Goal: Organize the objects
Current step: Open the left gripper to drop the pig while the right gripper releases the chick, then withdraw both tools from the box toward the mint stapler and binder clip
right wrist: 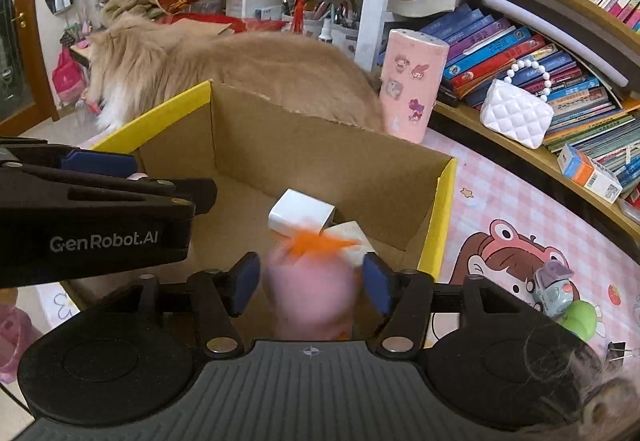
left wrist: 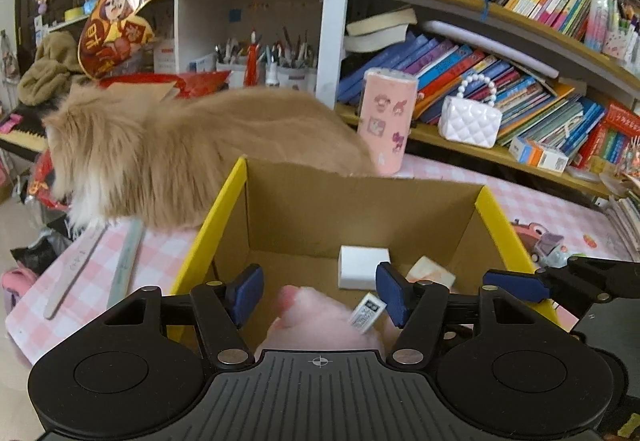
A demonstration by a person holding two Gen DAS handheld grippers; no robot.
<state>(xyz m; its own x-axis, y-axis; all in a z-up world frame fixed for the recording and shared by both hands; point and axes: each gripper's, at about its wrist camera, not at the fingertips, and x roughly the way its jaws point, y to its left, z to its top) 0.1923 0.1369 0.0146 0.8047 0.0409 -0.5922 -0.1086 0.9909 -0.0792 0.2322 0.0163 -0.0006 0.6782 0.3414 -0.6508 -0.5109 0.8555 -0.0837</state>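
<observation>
Plush toy [left wrist: 320,321] (blurred), orientation unclear

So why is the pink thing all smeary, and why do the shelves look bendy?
Right wrist view: the pink toy between the open gripper is motion-blurred, while the box stays sharp. Left wrist view: the toy is only slightly soft. Both views: the fisheye lens curves the shelves.

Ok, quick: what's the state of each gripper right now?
Left gripper: jaws apart around a pink plush; grip cannot be told.
Right gripper: open, with a blurred pink toy between its fingers.
</observation>
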